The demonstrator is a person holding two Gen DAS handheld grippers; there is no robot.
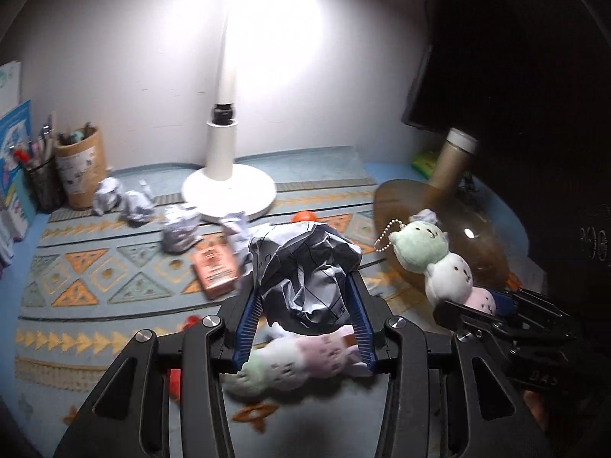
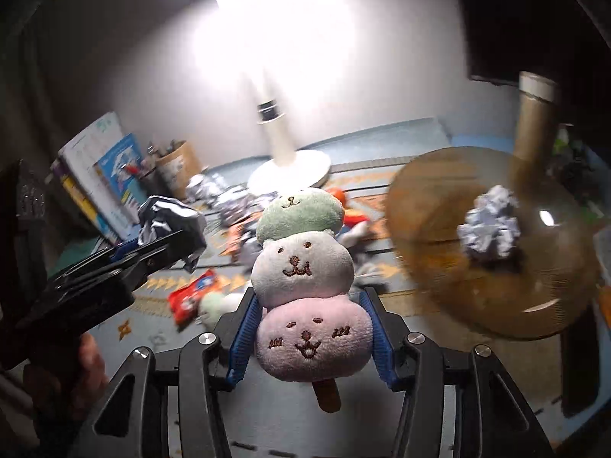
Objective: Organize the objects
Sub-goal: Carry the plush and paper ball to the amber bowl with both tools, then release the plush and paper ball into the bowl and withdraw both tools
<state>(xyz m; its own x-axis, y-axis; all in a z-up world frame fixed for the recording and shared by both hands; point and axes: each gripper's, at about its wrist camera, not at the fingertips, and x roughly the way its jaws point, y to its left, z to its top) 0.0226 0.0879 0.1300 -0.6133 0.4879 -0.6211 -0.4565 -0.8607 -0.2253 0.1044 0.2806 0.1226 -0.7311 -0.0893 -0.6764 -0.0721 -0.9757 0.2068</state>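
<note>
- Left gripper (image 1: 303,305): its jaws are clamped on a crumpled paper ball (image 1: 305,267), held clear above the patterned mat (image 1: 95,274) that covers the counter.
- Right gripper (image 2: 311,328): its jaws grip the pink bottom segment of a three-ball plush toy (image 2: 305,263); the white and green segments stand up beyond the fingertips, and a brown stick end pokes out below.
- Paper ball, handling: judged very light and springy. It crushes under pressure, so a grip across its widest part, as shown, should hold without slip.
- Plush toy, handling: judged soft, light and compressible. The ridged blue pads (image 2: 244,339) sink into the fabric; a hold on the lowest segment leaves the upper two free to flop, so the middle segment would give better balance.
- Brown bowl (image 2: 492,244): lies to the right of both grippers and already contains one paper ball (image 2: 490,229); a likely destination for paper, as a judgement only.
- Remaining clutter: several more paper balls (image 1: 179,233) lie near the base of the white lamp (image 1: 229,187), beside an orange box (image 1: 215,267); a second plush toy (image 1: 298,358) rests on the mat beneath the left gripper.
</note>
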